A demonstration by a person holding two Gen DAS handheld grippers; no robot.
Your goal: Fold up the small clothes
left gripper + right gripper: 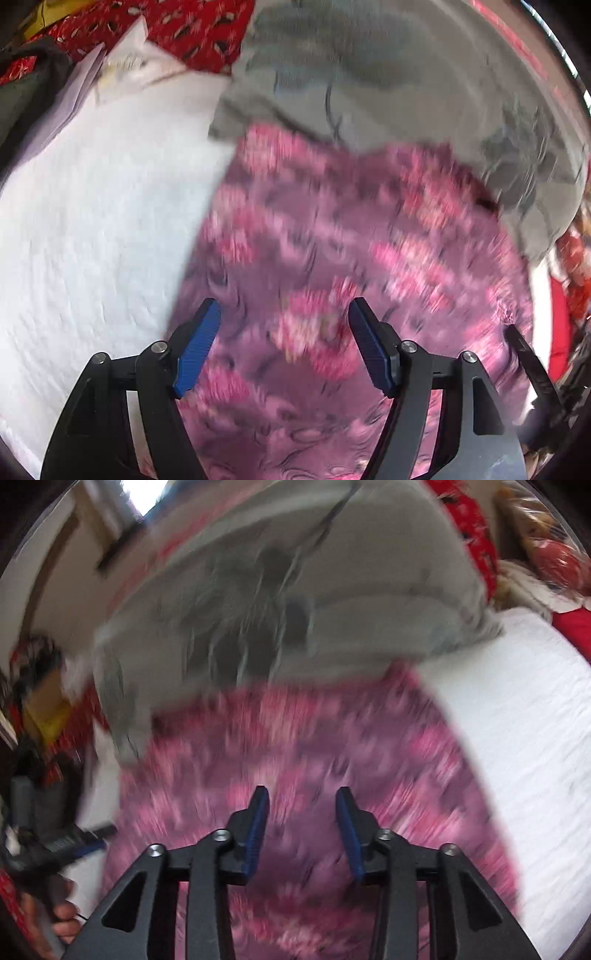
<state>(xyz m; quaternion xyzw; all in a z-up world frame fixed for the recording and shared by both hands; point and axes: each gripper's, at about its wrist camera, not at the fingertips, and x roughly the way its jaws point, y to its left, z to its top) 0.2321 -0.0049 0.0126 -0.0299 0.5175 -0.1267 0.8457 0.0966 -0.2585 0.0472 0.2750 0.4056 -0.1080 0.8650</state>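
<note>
Pink-and-purple patterned garment (332, 277) spread on a white textured cover (92, 240), both grippers above it.

No writing can be read through the blur. Left gripper (284, 347) points steeply down, jaws wide apart and empty over the fabric; a grey printed garment (369, 74) lies beyond, overlapping its far edge. Right gripper (301, 830) also angles down, jaws partly apart, gripping nothing.

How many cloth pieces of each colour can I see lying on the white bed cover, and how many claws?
Pink and purple patterned cloth: 1
Grey cloth: 1
Claws, left claw and right claw, both open, holding nothing: 2
Total: 4
</note>
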